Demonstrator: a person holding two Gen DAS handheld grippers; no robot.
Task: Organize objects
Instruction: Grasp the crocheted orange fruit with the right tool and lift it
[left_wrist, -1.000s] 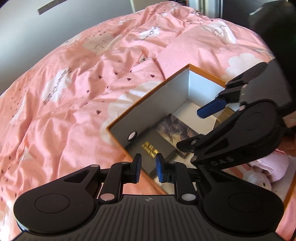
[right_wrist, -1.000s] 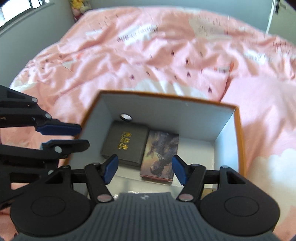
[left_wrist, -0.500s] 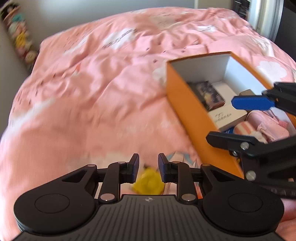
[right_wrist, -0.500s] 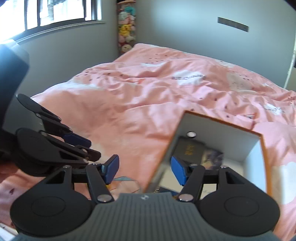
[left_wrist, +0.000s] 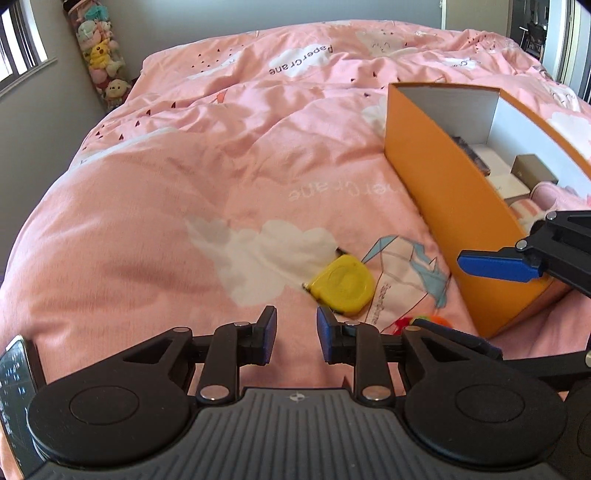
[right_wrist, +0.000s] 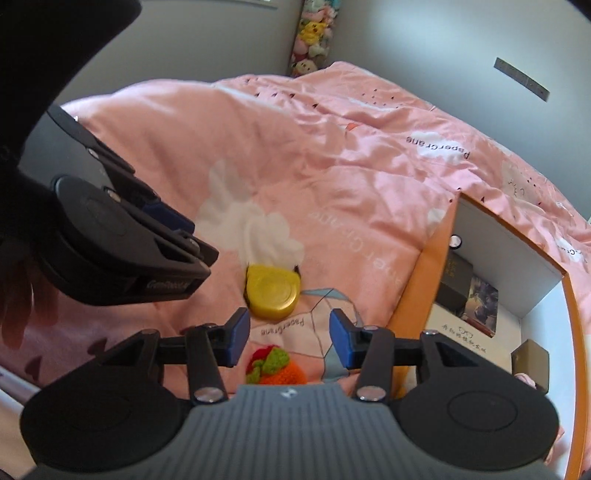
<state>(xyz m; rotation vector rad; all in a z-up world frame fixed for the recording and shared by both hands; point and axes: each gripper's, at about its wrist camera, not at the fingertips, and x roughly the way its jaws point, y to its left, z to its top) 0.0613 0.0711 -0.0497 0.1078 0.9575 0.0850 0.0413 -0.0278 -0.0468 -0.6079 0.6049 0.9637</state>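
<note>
Flanking yellow tape measure (left_wrist: 341, 284): orange box (left_wrist: 443, 192), crocheted toy (right_wrist: 275, 365); both hand-held grippers empty, parted.

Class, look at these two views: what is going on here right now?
A person holds a gripper in each hand above a pink bedspread, tidying loose items into an orange box. The left gripper and the right gripper are both open and empty. A yellow tape measure and a crocheted orange toy lie on the bed beside the box, not yet picked up.
</note>
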